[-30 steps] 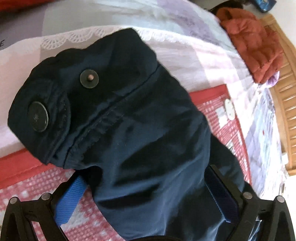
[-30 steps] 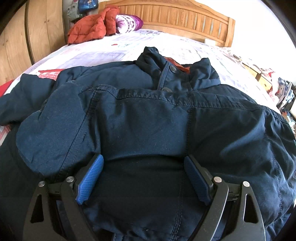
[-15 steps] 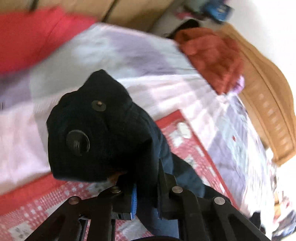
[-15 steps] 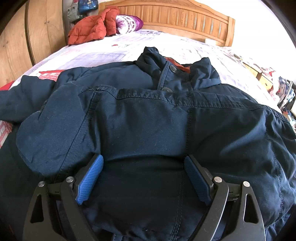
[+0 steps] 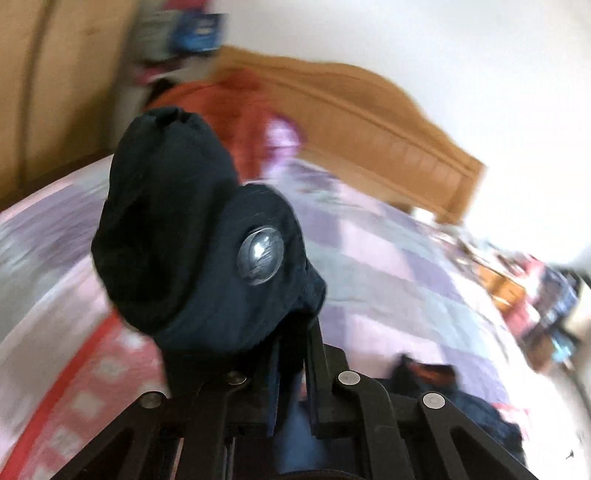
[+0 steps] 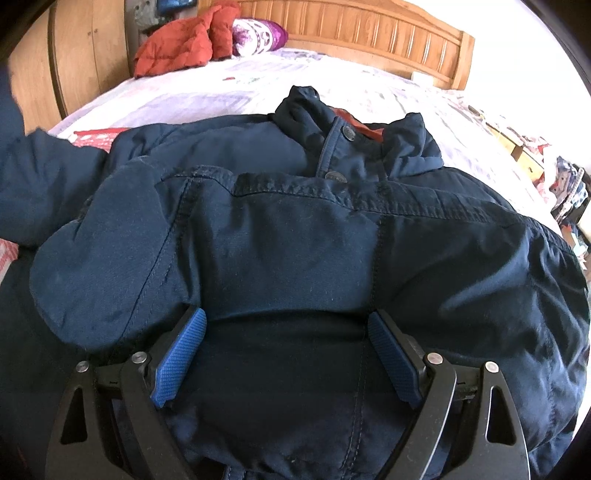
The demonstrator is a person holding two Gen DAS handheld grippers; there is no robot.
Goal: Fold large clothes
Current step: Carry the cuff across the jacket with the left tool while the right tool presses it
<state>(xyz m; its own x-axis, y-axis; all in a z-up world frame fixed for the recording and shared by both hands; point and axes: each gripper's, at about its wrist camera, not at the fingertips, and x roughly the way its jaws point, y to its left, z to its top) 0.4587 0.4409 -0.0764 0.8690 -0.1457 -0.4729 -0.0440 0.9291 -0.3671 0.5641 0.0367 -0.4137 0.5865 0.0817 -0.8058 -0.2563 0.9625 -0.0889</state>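
Navy jacket [image 6: 295, 258] spread front-up on bed, collar away, 1 snap-buttoned cuff [image 5: 207, 251] lifted clear.

Jacket [image 6: 295, 258] navy, orange lining at the collar. Bedsheet [image 6: 192, 99] pale lilac-and-white check; puffer [image 6: 177, 48] upper left rust-red. Pads [image 6: 179, 360] blue, headboard [image 6: 369, 33] honey wood.

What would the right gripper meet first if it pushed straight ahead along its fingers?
The navy blue padded jacket itself: the open right gripper already rests against its folded body, so it would likely press into that fabric at once.
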